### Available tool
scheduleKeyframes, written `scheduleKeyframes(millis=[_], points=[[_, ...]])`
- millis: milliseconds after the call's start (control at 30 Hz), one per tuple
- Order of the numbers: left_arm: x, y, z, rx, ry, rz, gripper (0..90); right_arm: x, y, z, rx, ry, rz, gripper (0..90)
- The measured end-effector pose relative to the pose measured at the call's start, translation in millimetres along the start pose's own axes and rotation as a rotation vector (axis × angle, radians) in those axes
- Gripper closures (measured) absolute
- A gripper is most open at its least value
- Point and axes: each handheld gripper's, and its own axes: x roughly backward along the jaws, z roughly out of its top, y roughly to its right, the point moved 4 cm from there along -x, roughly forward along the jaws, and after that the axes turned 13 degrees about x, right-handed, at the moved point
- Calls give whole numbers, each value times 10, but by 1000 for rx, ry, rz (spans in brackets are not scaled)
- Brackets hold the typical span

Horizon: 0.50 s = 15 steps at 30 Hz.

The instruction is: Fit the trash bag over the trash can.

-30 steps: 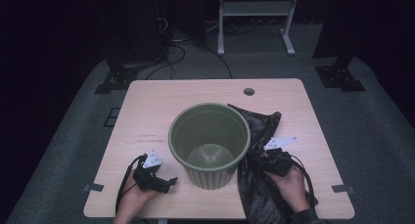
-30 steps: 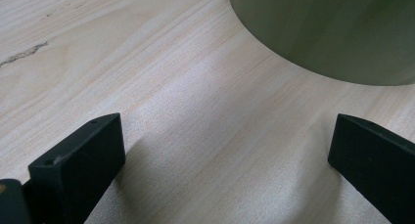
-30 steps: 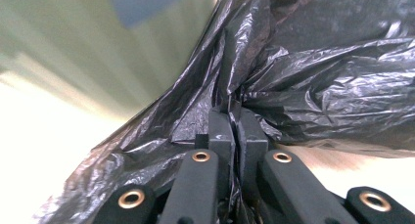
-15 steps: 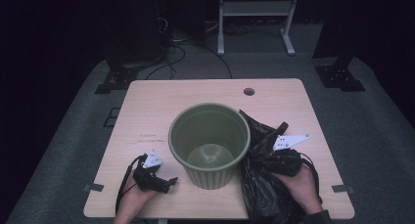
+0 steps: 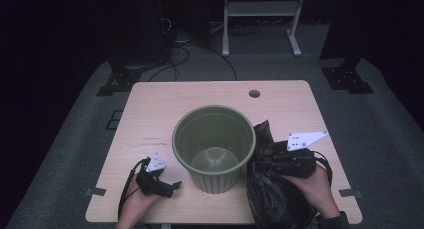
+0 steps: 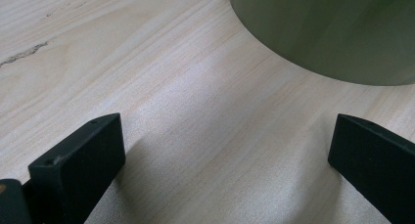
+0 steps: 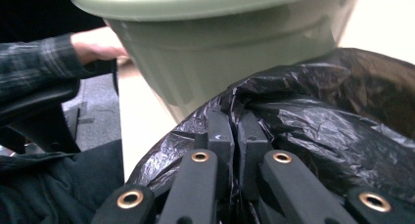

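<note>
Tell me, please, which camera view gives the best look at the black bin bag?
The right gripper view: the black bin bag fills the foreground, its crinkled film pinched in the right claw. The high view shows the bag as a dark heap beside the green bin. The left gripper view shows table and bin wall.

Crumpled black bag (image 5: 272, 189) beside green bin (image 5: 214, 145)

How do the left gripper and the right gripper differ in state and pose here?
The left gripper is open with nothing between its jaws; the right gripper is shut on the black bag. The left rests on the table beside the green bin; the right is raised. Each is held in one hand.
</note>
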Motion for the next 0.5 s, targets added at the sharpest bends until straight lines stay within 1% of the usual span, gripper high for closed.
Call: scheduleKeyframes(millis=[200, 267, 400, 500], points=[[2, -3, 0, -4, -4, 0, 0, 102, -80, 132, 30, 47, 51, 874], [2, -3, 0, -4, -4, 0, 0, 146, -117, 196, 45, 66, 74, 874], [2, -2, 0, -4, -3, 0, 0, 224, -170, 316, 71, 97, 98, 874], [2, -2, -1, -4, -3, 0, 0, 270, -184, 399, 91, 115, 116, 873]])
